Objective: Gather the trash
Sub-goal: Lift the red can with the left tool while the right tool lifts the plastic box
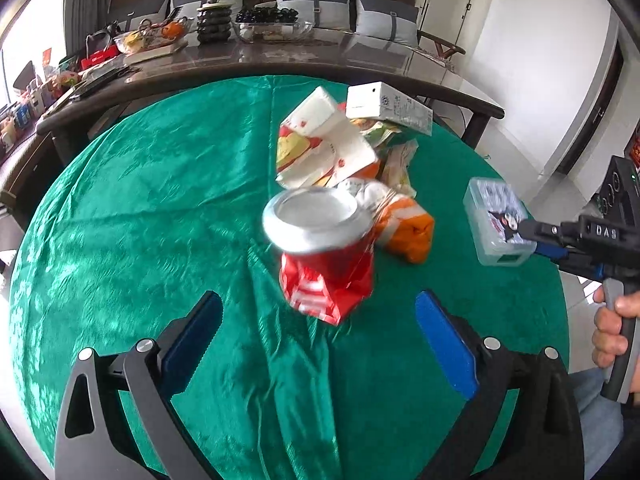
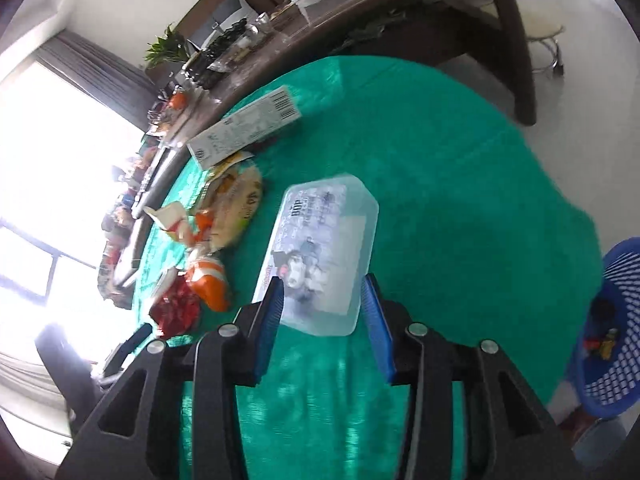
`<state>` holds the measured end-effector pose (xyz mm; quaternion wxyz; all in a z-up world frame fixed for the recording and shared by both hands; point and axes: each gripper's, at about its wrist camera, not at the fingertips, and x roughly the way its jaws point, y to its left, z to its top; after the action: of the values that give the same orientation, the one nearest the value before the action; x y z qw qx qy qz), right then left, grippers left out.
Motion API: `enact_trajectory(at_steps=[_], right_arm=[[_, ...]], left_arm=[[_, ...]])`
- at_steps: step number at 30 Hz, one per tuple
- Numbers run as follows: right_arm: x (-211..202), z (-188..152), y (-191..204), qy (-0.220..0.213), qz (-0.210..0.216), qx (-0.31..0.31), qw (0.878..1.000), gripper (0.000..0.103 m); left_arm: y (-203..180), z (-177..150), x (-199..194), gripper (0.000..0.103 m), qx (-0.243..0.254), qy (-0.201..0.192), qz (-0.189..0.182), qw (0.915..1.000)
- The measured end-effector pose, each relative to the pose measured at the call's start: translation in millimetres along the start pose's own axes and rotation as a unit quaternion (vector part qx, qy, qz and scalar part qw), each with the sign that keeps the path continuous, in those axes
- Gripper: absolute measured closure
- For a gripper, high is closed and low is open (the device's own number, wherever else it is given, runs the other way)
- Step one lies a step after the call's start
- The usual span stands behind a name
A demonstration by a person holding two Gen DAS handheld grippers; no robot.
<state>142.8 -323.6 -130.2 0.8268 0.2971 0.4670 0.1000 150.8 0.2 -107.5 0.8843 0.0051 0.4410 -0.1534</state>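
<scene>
A crushed red can [image 1: 320, 252] with a silver top sits blurred on the green tablecloth [image 1: 140, 200], just beyond my left gripper [image 1: 318, 304]. That gripper is open, with the can ahead of its blue pads and untouched. My right gripper [image 2: 323, 282] is shut on a clear plastic box [image 2: 328, 248] with a cartoon label, its pads pressing the box's two long sides. The left wrist view has this box [image 1: 496, 220] at the table's right edge, tilted in the right gripper [image 1: 528, 232], which a hand [image 1: 612, 320] holds.
A pile of trash lies mid-table: a white carton [image 1: 388, 108], a paper food box [image 1: 324, 144] and an orange wrapper [image 1: 408, 228]. A blue mesh basket [image 2: 612, 328] stands beside the table on the right. A long, dark, cluttered table [image 1: 280, 60] borders the far side.
</scene>
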Motion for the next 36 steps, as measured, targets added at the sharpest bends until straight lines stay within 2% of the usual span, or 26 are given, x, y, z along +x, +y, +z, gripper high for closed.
enact_trajectory(at_steps=[2, 4, 6, 9, 11, 15, 17, 18, 19, 21, 28, 36], right_arm=[[-2, 2, 3, -0.006, -0.024, -0.019, 1.0, 0.056], [-3, 4, 11, -0.018, -0.05, -0.046, 0.998, 0.035], [-3, 3, 25, -0.026, -0.074, -0.073, 0.994, 0.023], [13, 7, 48, -0.023, -0.105, -0.118, 0.987, 0.022], [29, 10, 60, -0.017, -0.135, -0.143, 0.98, 0.014], [56, 18, 66, -0.008, -0.197, -0.159, 0.967, 0.015], [58, 18, 64, 0.002, -0.2, -0.156, 0.967, 0.033], [55, 17, 64, 0.0, -0.2, -0.159, 0.967, 0.033], [52, 15, 64, -0.002, -0.201, -0.163, 0.966, 0.034], [43, 10, 64, -0.007, -0.195, -0.172, 0.965, 0.034], [16, -4, 66, -0.012, -0.163, -0.198, 0.966, 0.035], [0, -23, 51, -0.005, -0.136, -0.195, 0.971, 0.035]], left_arm=[[-4, 7, 11, 0.007, 0.007, 0.003, 0.013, 0.9999], [-4, 9, 18, 0.007, 0.01, 0.008, 0.024, 0.9996], [-3, 11, 25, 0.007, 0.008, 0.011, 0.028, 0.9995], [0, 14, 37, 0.007, -0.005, 0.017, 0.039, 0.9991], [-1, 14, 44, 0.007, -0.015, 0.025, 0.044, 0.9986], [-4, 16, 52, 0.007, -0.019, 0.029, 0.082, 0.996], [1, 17, 52, 0.009, -0.029, 0.03, 0.082, 0.9958], [3, 16, 50, 0.02, -0.033, 0.029, 0.076, 0.9961], [4, 16, 49, 0.024, -0.031, 0.029, 0.072, 0.9965], [4, 15, 45, 0.051, -0.017, 0.025, 0.071, 0.997], [2, 0, 23, 0.05, 0.002, 0.018, 0.02, 0.9996], [-42, -16, -5, 0.05, 0.033, 0.011, -0.029, 0.999]])
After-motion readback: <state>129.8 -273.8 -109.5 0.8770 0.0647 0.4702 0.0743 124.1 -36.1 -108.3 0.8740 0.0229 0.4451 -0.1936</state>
